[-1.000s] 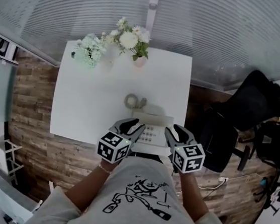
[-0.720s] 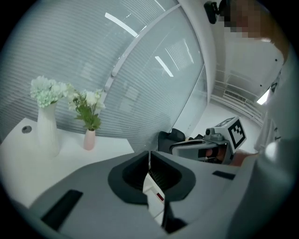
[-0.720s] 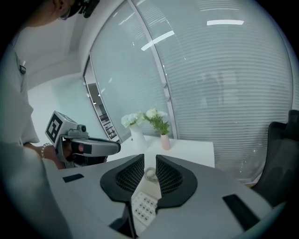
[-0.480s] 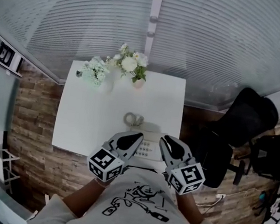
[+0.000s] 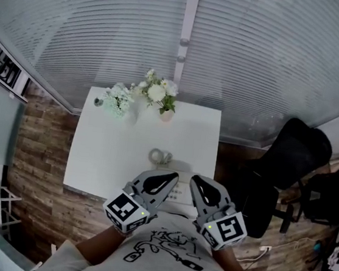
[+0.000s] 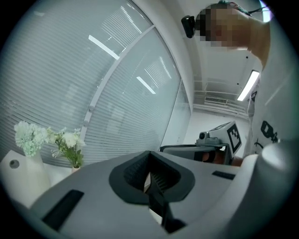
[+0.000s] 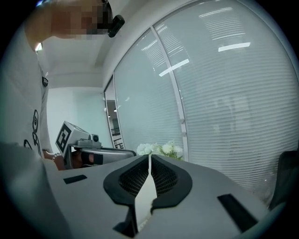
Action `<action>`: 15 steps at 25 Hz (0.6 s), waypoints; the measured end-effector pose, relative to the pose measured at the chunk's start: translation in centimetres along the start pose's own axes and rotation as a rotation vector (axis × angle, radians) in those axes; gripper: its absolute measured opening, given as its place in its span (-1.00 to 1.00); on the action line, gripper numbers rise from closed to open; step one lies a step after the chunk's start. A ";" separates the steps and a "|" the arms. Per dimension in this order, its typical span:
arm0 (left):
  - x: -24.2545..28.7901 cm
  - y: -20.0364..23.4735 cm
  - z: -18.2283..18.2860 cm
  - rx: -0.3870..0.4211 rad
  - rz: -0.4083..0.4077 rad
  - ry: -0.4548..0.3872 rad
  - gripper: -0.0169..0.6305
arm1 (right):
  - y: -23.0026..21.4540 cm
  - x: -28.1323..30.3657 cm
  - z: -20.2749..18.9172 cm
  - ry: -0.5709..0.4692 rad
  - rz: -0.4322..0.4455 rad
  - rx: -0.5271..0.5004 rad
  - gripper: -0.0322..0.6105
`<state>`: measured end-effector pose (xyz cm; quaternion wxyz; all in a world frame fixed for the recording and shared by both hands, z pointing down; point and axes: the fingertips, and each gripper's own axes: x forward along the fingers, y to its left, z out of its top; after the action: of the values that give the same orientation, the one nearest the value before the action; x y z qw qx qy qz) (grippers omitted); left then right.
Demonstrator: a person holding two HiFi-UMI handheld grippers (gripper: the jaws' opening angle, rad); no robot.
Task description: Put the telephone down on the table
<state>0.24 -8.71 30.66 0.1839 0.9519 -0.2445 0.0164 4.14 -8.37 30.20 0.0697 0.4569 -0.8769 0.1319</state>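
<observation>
Both left gripper (image 5: 170, 178) and right gripper (image 5: 195, 182), fingers pressed together, hang above the telephone (image 5: 180, 191) on the table (image 5: 112, 149)

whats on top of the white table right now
On the table: a telephone near the front edge, its coiled cord behind, pale flowers and white flowers at the far edge. The left gripper and right gripper cover much of the telephone.

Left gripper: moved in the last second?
Yes. The left gripper has risen and pulled back toward the person, off the telephone that sits on the table. Its jaws are shut, empty.
</observation>
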 end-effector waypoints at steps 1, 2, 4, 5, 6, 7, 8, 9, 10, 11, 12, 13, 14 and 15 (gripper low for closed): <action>0.0 -0.2 0.3 0.010 -0.003 -0.004 -0.94 | 0.1 -0.1 0.2 -0.007 0.005 -0.004 -0.76; 0.1 -0.4 0.7 0.016 -0.006 -0.009 -0.94 | 0.3 -0.1 0.5 -0.014 0.008 -0.009 -0.77; 0.1 -0.7 1.6 0.026 -0.012 -0.026 -0.94 | 0.4 -0.1 1.0 -0.024 0.012 -0.015 -0.77; 0.0 -0.7 1.9 0.031 -0.015 -0.040 -0.94 | 0.5 -0.1 1.2 -0.028 0.014 -0.015 -0.77; -0.1 -0.8 2.1 0.036 -0.017 -0.055 -0.94 | 0.5 -0.1 1.4 -0.030 0.015 -0.015 -0.77; -0.1 -0.9 2.3 0.039 -0.019 -0.060 -0.94 | 0.6 -0.1 1.5 -0.033 0.016 -0.014 -0.77; -0.1 -1.0 2.4 0.038 -0.021 -0.056 -0.94 | 0.6 -0.2 1.7 -0.038 0.017 -0.013 -0.77; 0.0 -1.1 2.4 0.035 -0.022 -0.049 -0.94 | 0.5 -0.3 1.8 -0.045 0.017 -0.012 -0.77; 0.0 -1.1 2.5 0.030 -0.023 -0.044 -0.94 | 0.5 -0.3 1.9 -0.050 0.016 -0.011 -0.77; 0.1 -1.2 2.6 0.025 -0.023 -0.041 -0.94 | 0.4 -0.3 2.0 -0.056 0.015 -0.012 -0.77; 0.1 -1.2 2.7 0.023 -0.024 -0.042 -0.94 | 0.4 -0.3 2.1 -0.059 0.014 -0.012 -0.77; 0.1 -1.2 2.8 0.022 -0.025 -0.045 -0.94 | 0.3 -0.3 2.2 -0.060 0.013 -0.012 -0.77; 0.0 -1.1 2.8 0.022 -0.027 -0.050 -0.94 | 0.3 -0.3 2.3 -0.059 0.012 -0.011 -0.77; 0.0 -1.1 2.9 0.024 -0.028 -0.055 -0.94 | 0.4 -0.2 2.3 -0.058 0.012 -0.011 -0.77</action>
<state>0.61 -8.84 27.56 0.1658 0.9575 -0.2358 -0.0096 3.96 -8.67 27.88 0.0458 0.4547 -0.8821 0.1140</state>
